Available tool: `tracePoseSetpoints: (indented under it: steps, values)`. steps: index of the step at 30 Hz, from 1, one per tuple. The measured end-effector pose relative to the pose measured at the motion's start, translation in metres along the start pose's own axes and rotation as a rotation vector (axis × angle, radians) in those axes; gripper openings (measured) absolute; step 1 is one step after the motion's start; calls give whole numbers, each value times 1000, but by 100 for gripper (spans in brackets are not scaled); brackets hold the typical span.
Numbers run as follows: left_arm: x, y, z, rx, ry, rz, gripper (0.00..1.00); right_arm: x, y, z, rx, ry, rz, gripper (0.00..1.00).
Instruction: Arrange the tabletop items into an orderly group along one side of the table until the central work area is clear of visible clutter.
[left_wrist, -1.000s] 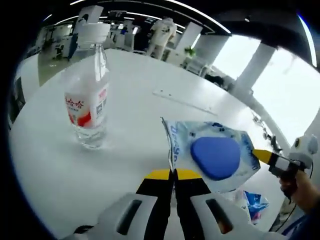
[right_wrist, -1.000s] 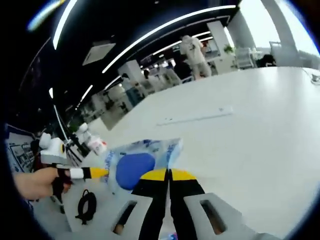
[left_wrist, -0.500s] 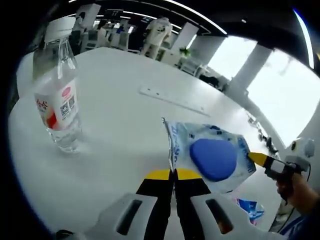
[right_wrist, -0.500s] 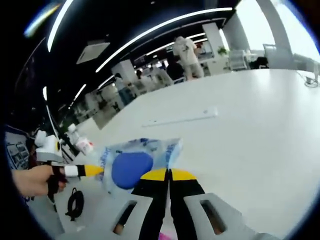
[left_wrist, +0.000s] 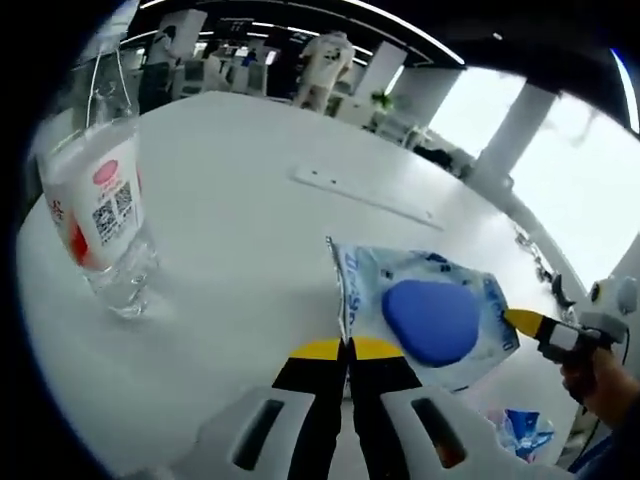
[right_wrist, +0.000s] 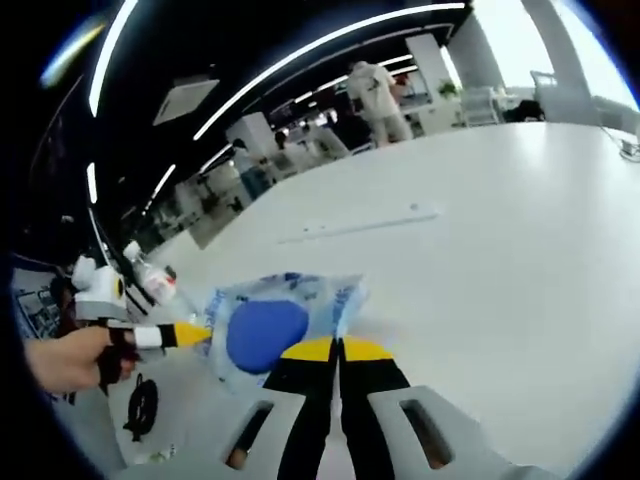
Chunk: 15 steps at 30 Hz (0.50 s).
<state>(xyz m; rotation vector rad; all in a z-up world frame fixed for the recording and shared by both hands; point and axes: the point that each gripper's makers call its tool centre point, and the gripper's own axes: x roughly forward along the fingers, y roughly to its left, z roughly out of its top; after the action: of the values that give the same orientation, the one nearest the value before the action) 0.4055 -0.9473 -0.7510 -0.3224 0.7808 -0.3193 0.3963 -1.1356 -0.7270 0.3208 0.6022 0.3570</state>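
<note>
The water bottle (left_wrist: 95, 200) loses its cap to the picture's dark rim.

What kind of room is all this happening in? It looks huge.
Most likely a large open-plan office or lab hall. A broad white table fills the foreground, long strip lights run across a dark ceiling, thick white columns stand by bright windows, and a person stands among desks far behind.

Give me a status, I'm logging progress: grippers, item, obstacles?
Left gripper and right gripper both shut on the clear packet with the blue piece, one at each edge. Water bottle stands nearby on the white table.
</note>
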Motion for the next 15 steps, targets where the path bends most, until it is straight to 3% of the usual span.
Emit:
tracePoseSetpoints:
  steps: [15]
  values:
    - [8, 2, -5, -4, 26, 10, 1, 8, -15, -14, 34, 36, -19, 0]
